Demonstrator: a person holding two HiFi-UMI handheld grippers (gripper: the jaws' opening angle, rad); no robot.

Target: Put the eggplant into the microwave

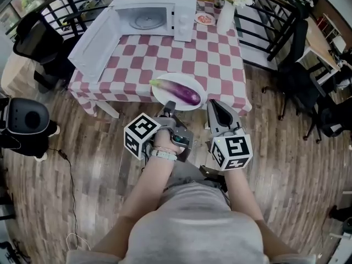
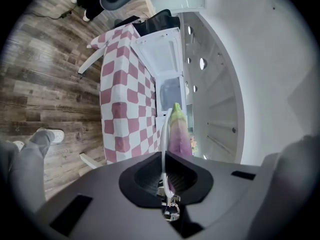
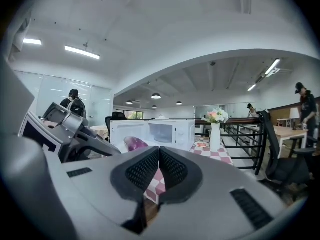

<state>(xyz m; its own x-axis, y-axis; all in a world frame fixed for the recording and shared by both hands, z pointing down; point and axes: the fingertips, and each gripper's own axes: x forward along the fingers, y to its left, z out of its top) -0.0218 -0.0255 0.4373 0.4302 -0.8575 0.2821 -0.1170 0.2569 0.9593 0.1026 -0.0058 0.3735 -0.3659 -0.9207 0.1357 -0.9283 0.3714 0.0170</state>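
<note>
Now left claw (image 1: 169,106) grips plate (image 1: 192,82) bearing eggplant (image 1: 183,92).

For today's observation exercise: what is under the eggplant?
A white plate lies under the eggplant, its near rim pinched by the left gripper. The eggplant covers the middle of the white plate, so that part cannot be seen.

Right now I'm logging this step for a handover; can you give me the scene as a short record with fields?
eggplant: lying on the white plate, not in the microwave
white plate: at the table near edge, rim held by the left gripper
left gripper: shut on the white plate
right gripper: shut, empty, right of the white plate
microwave: far end of table, door open
</note>
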